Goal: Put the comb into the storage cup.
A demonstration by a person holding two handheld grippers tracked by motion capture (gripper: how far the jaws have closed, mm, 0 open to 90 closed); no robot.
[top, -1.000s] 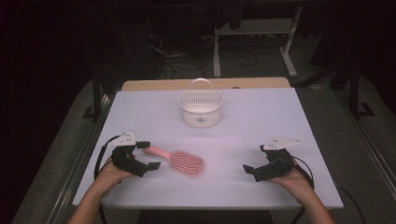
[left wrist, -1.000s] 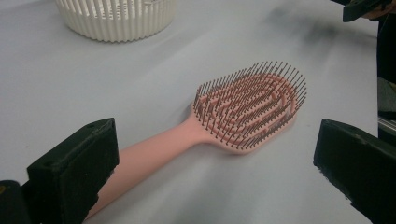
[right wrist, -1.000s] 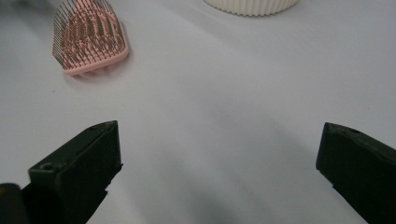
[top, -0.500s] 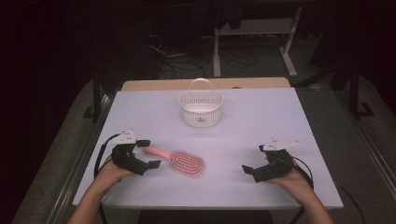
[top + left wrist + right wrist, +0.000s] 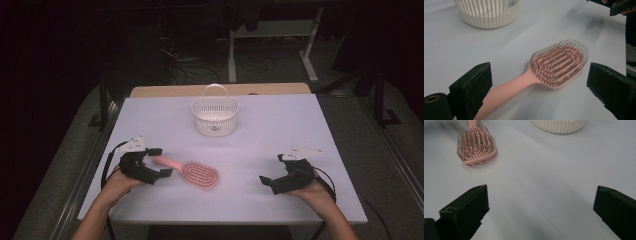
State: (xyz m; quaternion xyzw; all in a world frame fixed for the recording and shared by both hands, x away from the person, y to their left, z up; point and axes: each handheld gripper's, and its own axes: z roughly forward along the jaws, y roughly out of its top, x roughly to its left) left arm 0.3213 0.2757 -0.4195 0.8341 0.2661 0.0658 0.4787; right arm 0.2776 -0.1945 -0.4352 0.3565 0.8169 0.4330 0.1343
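High view: my left gripper (image 5: 161,162), jaws wide but just closing, straddles the pink hairbrush (image 5: 192,172) handle near the tabletop's front-left, ungripped. Right gripper (image 5: 264,181) idles, gaping. Basket (image 5: 215,114) awaits; everything's left.

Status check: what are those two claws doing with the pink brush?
Left claw open, closing around hairbrush handle, no grip. Right claw open, idle. Path clear.

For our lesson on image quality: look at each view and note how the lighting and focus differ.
High view: the table is brightly lit, the room behind nearly black. Left gripper view: the brush bristles are sharp, the near jaws softer, and a faint shadow lies under the brush. Right gripper view: the jaws are blurred, the brush and basket fairly clear.
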